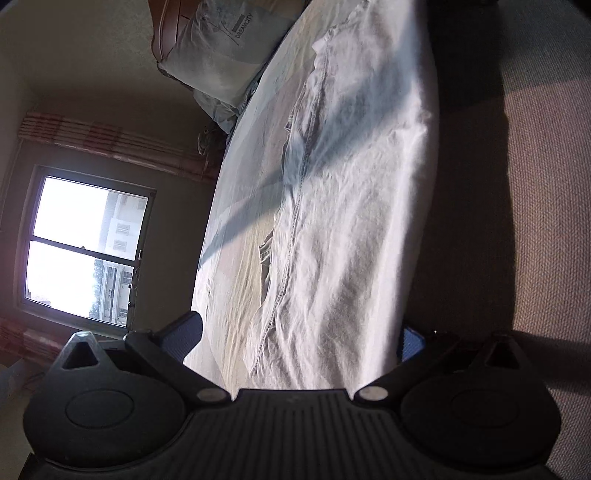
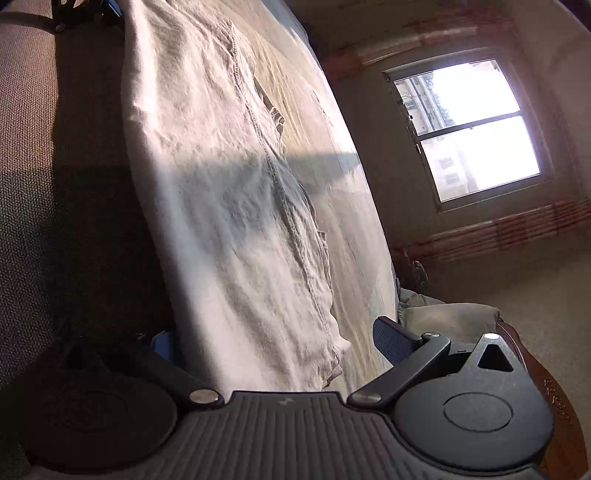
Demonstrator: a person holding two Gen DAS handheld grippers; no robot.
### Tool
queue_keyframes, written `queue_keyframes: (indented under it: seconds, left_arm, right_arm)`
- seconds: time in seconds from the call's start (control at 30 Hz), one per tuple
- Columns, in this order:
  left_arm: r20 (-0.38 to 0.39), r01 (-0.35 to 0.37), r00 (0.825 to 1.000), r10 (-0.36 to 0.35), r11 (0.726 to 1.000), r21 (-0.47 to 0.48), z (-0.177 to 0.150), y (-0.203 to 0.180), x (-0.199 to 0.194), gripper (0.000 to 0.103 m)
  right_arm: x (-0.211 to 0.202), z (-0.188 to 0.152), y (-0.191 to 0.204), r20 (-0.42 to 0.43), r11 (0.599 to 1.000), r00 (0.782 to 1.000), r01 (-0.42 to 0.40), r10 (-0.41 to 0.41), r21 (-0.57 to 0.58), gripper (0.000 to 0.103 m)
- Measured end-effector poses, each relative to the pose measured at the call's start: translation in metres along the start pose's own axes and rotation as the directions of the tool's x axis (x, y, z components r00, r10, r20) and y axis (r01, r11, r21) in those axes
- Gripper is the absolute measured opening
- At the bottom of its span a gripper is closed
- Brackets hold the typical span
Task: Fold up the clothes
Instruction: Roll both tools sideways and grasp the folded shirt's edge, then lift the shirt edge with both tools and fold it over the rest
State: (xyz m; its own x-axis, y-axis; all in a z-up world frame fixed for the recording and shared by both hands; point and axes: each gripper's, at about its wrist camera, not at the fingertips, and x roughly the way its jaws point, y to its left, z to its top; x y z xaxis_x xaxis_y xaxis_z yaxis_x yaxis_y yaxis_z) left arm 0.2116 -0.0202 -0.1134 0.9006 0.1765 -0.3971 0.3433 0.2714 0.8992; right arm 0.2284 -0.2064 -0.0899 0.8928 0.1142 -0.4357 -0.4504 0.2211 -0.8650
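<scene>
A pale, wrinkled garment [image 1: 351,221] with a stitched seam lies lengthwise along the edge of a bed [image 1: 236,229]. My left gripper [image 1: 297,336] is open wide at one end of it, and the cloth passes between its blue pads [image 1: 184,332]. At the other end my right gripper [image 2: 277,343] is also open wide, with the same garment [image 2: 229,221] running between its pads [image 2: 391,339]. Neither pair of fingers is closed on the cloth. The left gripper [image 2: 85,11] shows as dark parts at the far end in the right wrist view.
Pillows [image 1: 221,48] [image 2: 450,317] lie against a wooden headboard [image 2: 546,387] at one end of the bed. Carpeted floor [image 1: 546,184] [image 2: 26,110] runs along the garment's side of the bed. A bright window [image 1: 85,243] [image 2: 476,129] is in the wall beyond the bed.
</scene>
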Motion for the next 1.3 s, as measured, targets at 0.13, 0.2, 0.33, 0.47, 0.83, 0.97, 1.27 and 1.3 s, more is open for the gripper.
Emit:
queue_keyframes:
  seconds: [0.13, 0.2, 0.33, 0.47, 0.83, 0.97, 1.27, 1.3]
  left_arm:
    - [-0.051, -0.019, 0.999, 0.018, 1.000, -0.019, 0.005, 0.003, 0.007, 0.103]
    - [-0.003, -0.029, 1.000, 0.029, 1.000, 0.010, 0.021, -0.003, 0.004, 0.102]
    - [0.062, -0.021, 0.998, 0.017, 0.997, 0.073, 0.045, -0.011, 0.007, 0.102]
    - [0.046, -0.038, 0.998, 0.030, 0.986, 0.165, 0.030, -0.009, 0.018, 0.103]
    - [0.001, 0.007, 1.000, -0.008, 0.952, 0.306, 0.021, -0.012, 0.032, 0.102]
    - [-0.003, 0.034, 0.999, -0.035, 0.949, 0.314, 0.023, -0.012, 0.033, 0.102]
    - [-0.014, 0.096, 0.995, -0.096, 0.943, 0.318, 0.010, -0.041, 0.016, 0.019]
    - [-0.018, 0.088, 0.996, -0.087, 0.938, 0.335, 0.009, -0.050, 0.016, 0.000]
  right_arm:
    - [0.012, -0.021, -0.012, -0.063, 0.998, 0.998, 0.008, -0.004, 0.063, 0.103]
    - [0.015, -0.016, -0.011, -0.061, 0.997, 0.998, 0.009, -0.005, 0.078, 0.103]
    - [0.021, 0.008, 0.000, -0.005, 0.999, 1.000, 0.009, -0.009, 0.050, 0.103]
    - [0.030, 0.013, -0.002, -0.009, 0.999, 1.000, -0.001, 0.001, 0.033, 0.103]
    - [0.048, -0.003, -0.003, -0.032, 0.999, 0.999, 0.008, -0.010, -0.042, 0.103]
    - [0.049, 0.002, 0.002, -0.028, 0.995, 1.000, 0.002, -0.005, -0.104, 0.103]
    - [0.049, 0.002, 0.005, -0.037, 0.995, 0.999, -0.006, 0.002, -0.104, 0.103]
    - [0.049, 0.002, 0.005, -0.036, 0.995, 0.999, -0.004, 0.001, -0.104, 0.103]
